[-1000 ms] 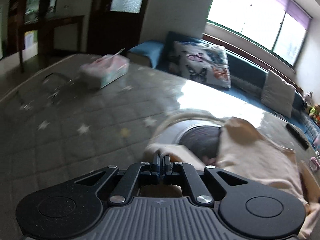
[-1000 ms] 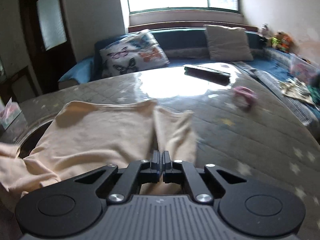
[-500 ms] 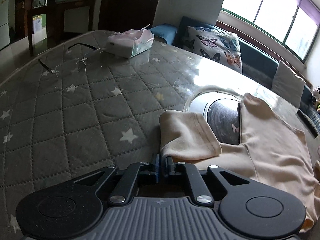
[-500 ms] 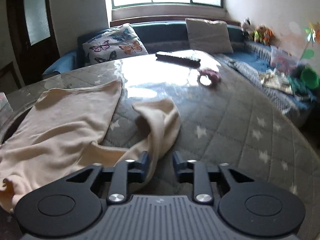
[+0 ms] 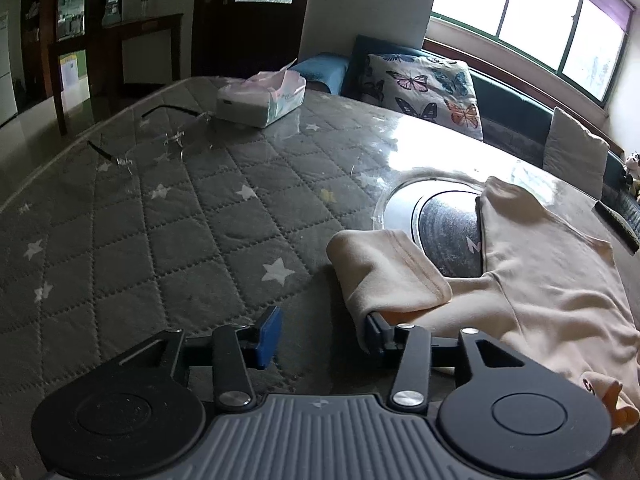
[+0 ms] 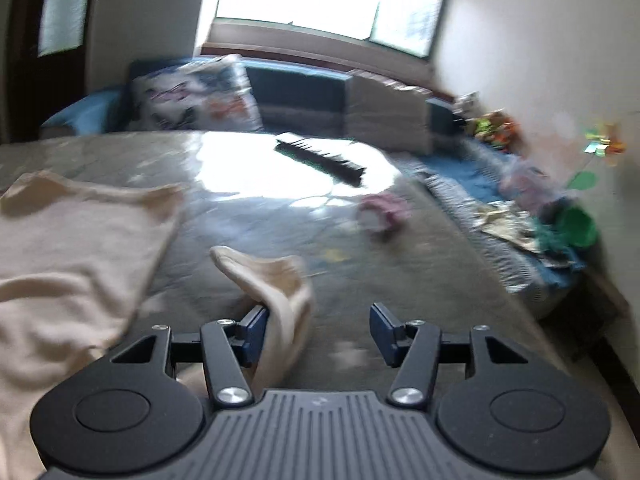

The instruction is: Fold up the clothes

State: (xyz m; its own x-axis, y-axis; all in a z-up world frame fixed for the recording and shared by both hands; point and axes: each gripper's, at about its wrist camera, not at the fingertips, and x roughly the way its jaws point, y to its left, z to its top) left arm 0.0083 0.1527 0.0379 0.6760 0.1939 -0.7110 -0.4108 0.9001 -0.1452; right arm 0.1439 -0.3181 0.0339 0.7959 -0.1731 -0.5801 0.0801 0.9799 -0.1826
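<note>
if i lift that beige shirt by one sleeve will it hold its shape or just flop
Probably flop: the beige shirt lies in soft creases, and its sleeve is folded limply on itself. It looks thin and light, so it may slide over the glossy table.

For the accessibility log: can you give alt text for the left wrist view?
The left gripper is open over a grey quilted table, its right finger touching a beige shirt's folded sleeve. Farther back lie eyeglasses and a tissue pack.
</note>
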